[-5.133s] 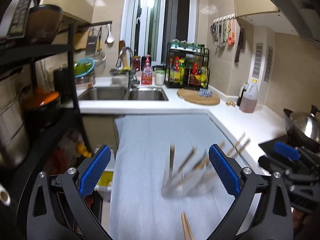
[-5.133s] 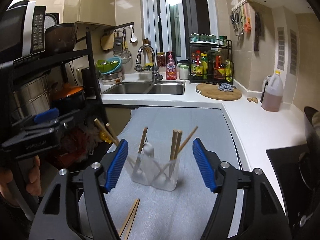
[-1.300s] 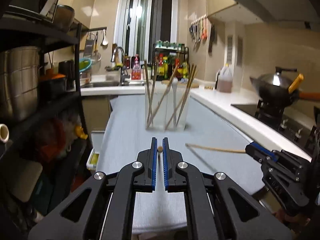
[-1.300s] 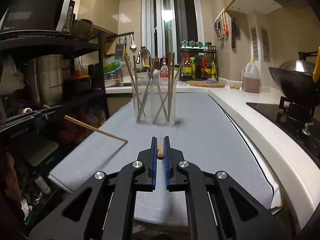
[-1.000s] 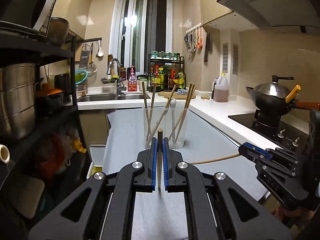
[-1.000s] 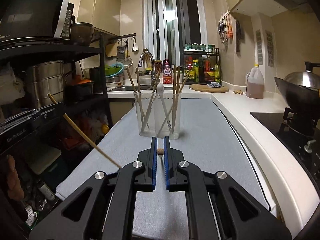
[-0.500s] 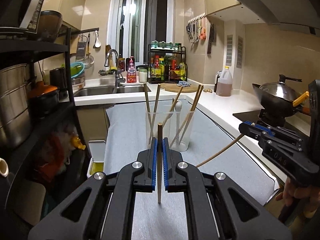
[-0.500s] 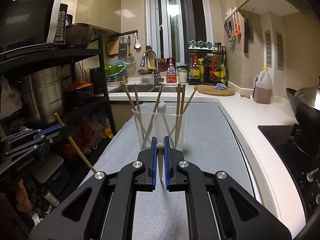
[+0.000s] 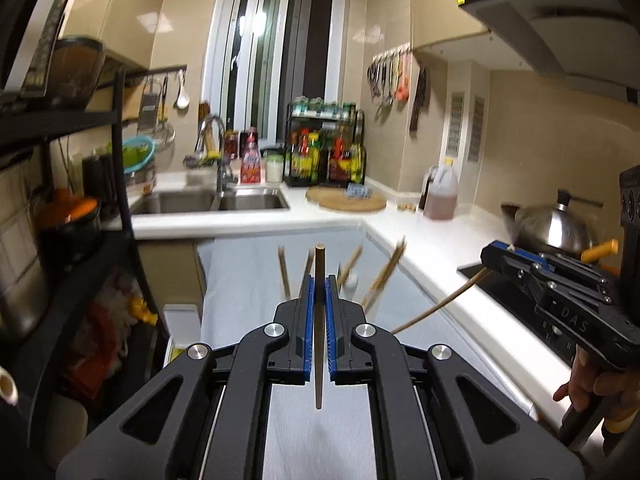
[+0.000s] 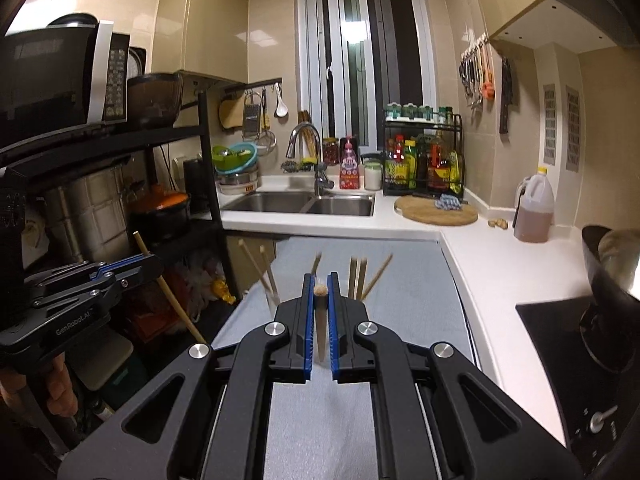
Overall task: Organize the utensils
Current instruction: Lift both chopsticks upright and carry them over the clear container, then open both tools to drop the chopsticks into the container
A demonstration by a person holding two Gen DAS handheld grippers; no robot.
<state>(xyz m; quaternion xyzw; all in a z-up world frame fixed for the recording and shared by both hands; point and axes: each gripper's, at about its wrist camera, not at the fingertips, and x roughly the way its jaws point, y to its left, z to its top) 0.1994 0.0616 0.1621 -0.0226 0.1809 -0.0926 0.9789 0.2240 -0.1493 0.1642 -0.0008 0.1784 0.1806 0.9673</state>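
Observation:
My left gripper (image 9: 319, 284) is shut on a wooden chopstick (image 9: 319, 332) that stands upright between its blue pads. My right gripper (image 10: 319, 282) is shut on a second chopstick (image 10: 320, 320), also upright. Both are raised above the grey mat (image 10: 408, 280). The clear holder is mostly hidden behind the jaws; only the tops of its chopsticks (image 9: 386, 276) (image 10: 362, 274) stick out. The right gripper (image 9: 490, 258) shows in the left wrist view with its chopstick (image 9: 440, 304) slanting down-left. The left gripper (image 10: 154, 262) shows in the right wrist view with its chopstick (image 10: 168, 288).
A black shelf rack (image 10: 100, 184) with pots stands on the left. The sink (image 10: 300, 202) and bottle rack (image 10: 424, 164) are at the back. A wok (image 9: 552, 228) sits on the hob at right, with an oil jug (image 10: 534, 212) on the white counter.
Both grippers picked chopsticks off the mat, then rose and tilted down; the holder has sunk behind the jaws. The held chopsticks have turned more upright.

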